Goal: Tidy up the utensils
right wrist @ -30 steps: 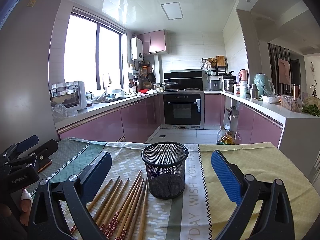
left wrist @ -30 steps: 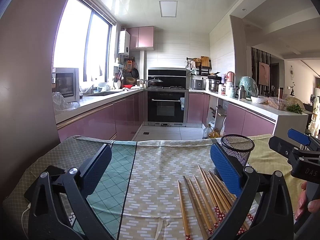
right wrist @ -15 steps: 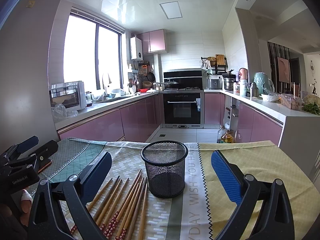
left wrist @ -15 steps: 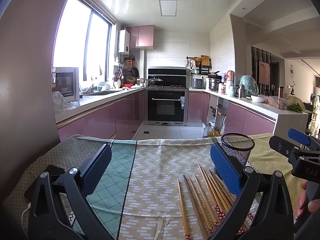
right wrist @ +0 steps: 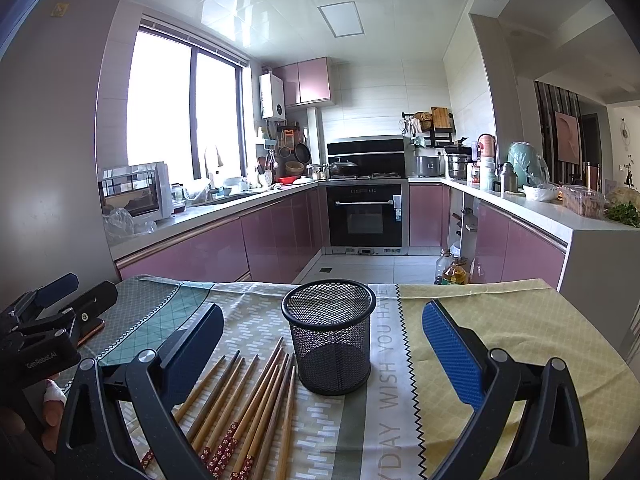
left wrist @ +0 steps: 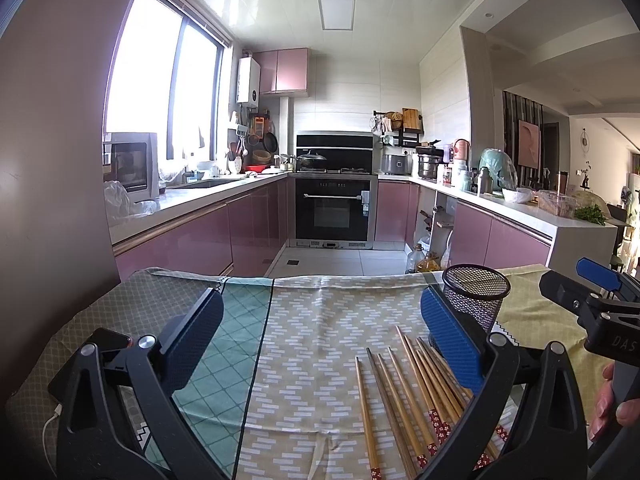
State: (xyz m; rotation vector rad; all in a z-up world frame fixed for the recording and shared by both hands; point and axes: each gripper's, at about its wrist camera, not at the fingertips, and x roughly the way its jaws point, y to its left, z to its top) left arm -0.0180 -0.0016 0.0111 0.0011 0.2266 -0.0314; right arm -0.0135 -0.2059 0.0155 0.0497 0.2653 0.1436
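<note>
Chopsticks [right wrist: 256, 404] lie fanned flat on the tablecloth [right wrist: 500, 332] just left of the black mesh holder [right wrist: 330, 344], which stands upright and looks empty, so by my read nothing is sorted yet and every stick is left to go in. Left gripper [left wrist: 320, 344] and right gripper [right wrist: 320, 344] both hover above the table with jaws spread wide, holding nothing. Readable text: "WISH YOU HAVE" and "DAY" on the cloth, "GenRobot.AI" on the left gripper body, partial "DAS" on the right one.
</note>
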